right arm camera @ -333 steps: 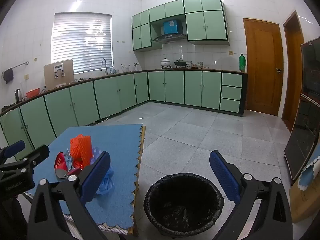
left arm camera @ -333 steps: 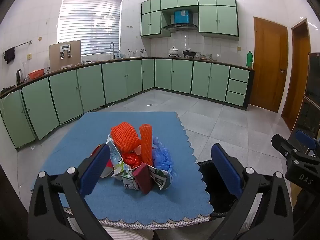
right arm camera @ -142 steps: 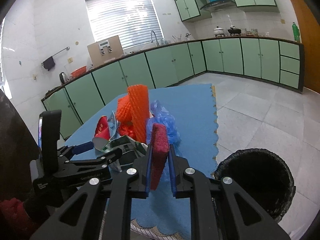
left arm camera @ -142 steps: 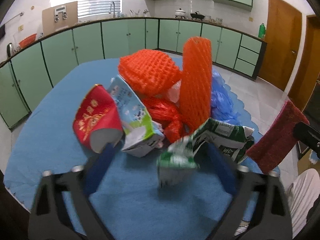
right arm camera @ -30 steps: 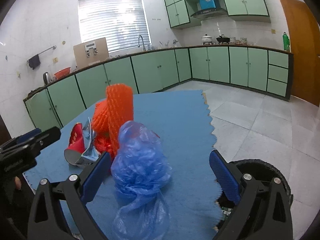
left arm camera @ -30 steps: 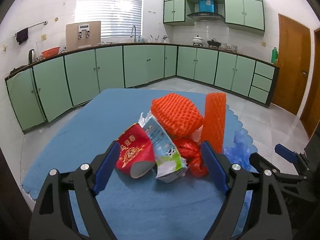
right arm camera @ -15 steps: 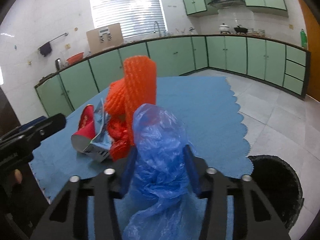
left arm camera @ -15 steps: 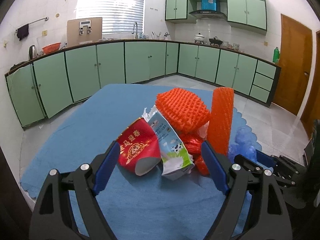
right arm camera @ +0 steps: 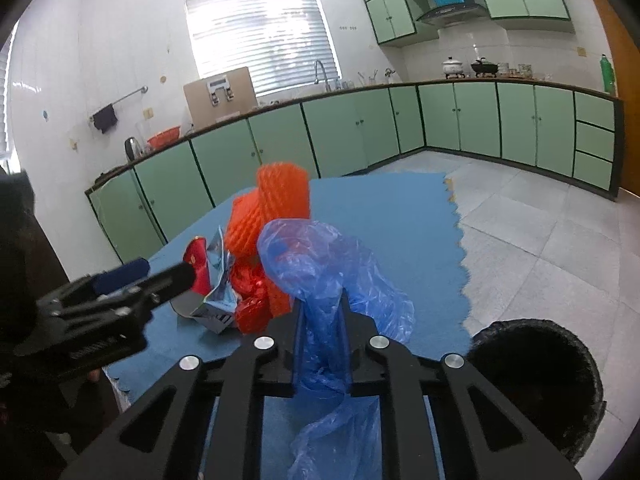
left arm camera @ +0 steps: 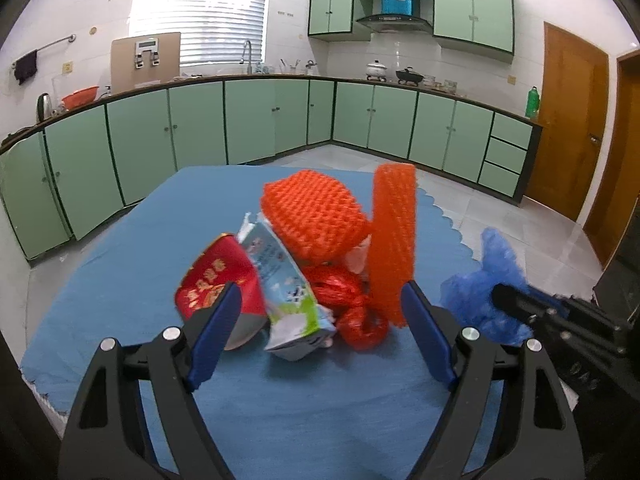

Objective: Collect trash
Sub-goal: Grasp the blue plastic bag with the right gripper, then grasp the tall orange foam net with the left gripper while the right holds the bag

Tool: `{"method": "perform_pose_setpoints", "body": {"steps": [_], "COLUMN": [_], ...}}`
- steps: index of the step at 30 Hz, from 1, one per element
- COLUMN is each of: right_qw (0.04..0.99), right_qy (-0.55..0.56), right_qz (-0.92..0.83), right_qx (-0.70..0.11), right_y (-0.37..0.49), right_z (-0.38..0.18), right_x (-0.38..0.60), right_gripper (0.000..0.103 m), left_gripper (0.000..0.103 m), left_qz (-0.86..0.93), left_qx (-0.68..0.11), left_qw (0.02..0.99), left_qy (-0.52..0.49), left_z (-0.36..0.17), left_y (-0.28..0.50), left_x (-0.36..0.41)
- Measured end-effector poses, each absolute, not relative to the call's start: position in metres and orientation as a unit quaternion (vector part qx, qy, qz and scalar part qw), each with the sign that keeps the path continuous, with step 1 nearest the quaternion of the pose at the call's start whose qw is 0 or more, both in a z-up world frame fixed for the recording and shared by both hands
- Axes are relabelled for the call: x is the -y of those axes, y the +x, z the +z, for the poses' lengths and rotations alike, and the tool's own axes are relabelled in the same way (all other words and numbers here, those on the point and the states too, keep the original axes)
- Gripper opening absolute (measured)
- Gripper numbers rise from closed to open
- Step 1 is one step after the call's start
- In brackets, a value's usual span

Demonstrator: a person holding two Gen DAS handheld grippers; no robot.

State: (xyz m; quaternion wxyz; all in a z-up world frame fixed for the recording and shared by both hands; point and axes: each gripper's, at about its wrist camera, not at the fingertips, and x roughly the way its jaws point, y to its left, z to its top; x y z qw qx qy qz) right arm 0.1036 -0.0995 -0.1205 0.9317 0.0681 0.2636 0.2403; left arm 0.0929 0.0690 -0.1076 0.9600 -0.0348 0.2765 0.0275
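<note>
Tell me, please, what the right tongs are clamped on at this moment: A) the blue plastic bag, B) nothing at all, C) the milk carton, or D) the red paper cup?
A: in the right wrist view the right tongs are shut on the crumpled blue plastic bag, which bulges above them and hangs below.

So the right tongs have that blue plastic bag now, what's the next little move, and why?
Probably swing the right tongs rightward until they hang above the black bin, then let go. They have just closed and are shut on the blue plastic bag, which still hangs above the blue tablecloth, while the bin stands open on the floor beside the table.
</note>
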Motion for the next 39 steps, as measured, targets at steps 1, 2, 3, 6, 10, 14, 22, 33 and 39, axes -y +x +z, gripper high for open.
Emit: {"method": "perform_pose_setpoints", "body": {"steps": [1,2,3,6,10,14,22,33,39], "right_qw": [0.933,0.935,0.936,0.941,0.946,0.947,0.948,0.949,0.952], "right_qy": [0.07,0.073,0.076,0.088,0.093,0.096,0.095,0.095,0.097], "right_qz": [0.237,0.231,0.227,0.208,0.191,0.184,0.183,0.18,0.178], "right_qx": [-0.262,-0.26,-0.258,-0.252,-0.246,-0.245,-0.241,-0.24,-0.229], "right_y": [0.104,0.104,0.104,0.108,0.113,0.118,0.126,0.124,0.119], "right_z": [-0.119,-0.117,-0.116,-0.111,-0.107,-0.107,-0.106,-0.106,-0.099], "right_x": [0.103,0.109,0.113,0.131,0.145,0.153,0.158,0.153,0.155], "right_gripper": [0.014,0.014,0.014,0.014,0.014,0.014,0.014,0.014,0.014], "left_gripper": [0.079,0.079,0.079,0.078,0.074,0.07,0.061,0.012,0.009], "left_qz": [0.025,0.022,0.018,0.007,0.001,0.002,0.018,0.007,-0.002], "left_qx": [-0.276,-0.276,-0.275,-0.27,-0.265,-0.261,-0.253,-0.259,-0.245], "left_qw": [0.96,0.96,0.961,0.963,0.964,0.965,0.967,0.966,0.969], "left_qy": [-0.034,-0.033,-0.032,-0.028,-0.025,-0.023,-0.017,-0.012,-0.015], "left_z": [-0.108,-0.107,-0.106,-0.104,-0.106,-0.105,-0.101,-0.102,-0.091], "left_y": [0.094,0.096,0.099,0.106,0.117,0.132,0.157,0.167,0.158], "left_x": [-0.067,-0.063,-0.059,-0.047,-0.036,-0.025,-0.012,-0.005,-0.004]}}
